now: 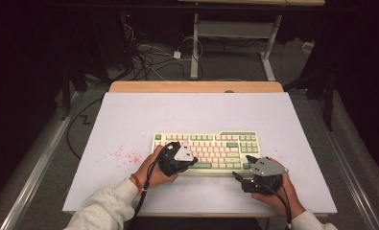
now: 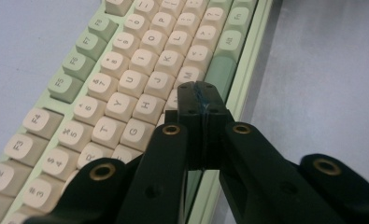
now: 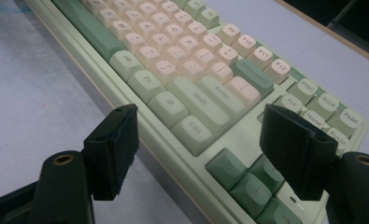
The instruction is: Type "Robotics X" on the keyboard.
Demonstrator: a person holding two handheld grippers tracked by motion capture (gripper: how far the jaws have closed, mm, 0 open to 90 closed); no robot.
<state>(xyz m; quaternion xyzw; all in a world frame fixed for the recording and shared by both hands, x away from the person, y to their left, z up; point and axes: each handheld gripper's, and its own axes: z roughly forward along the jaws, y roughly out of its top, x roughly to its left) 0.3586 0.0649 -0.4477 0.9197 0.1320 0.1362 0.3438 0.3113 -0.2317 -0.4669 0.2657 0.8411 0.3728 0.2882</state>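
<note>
A pale green keyboard [image 1: 206,149] with cream and green keys lies near the front middle of the white table top. My left gripper [image 1: 193,162] is shut, its jaws pressed together with nothing between them, and its tip [image 2: 202,95] hovers over the front rows of the keyboard [image 2: 126,79] beside the green space bar [image 2: 219,70]. My right gripper [image 1: 236,174] stands open just off the keyboard's front right corner. In the right gripper view its gripper [image 3: 205,140] straddles the front edge of the keyboard [image 3: 191,88], near the Ctrl key [image 3: 191,128] and the arrow keys [image 3: 247,182].
The white table top [image 1: 196,115] has red specks [image 1: 124,155] left of the keyboard. A wooden strip [image 1: 196,86] runs along its far edge. Cables and desk legs lie on the floor beyond. The person's sleeves and hands come in from the bottom.
</note>
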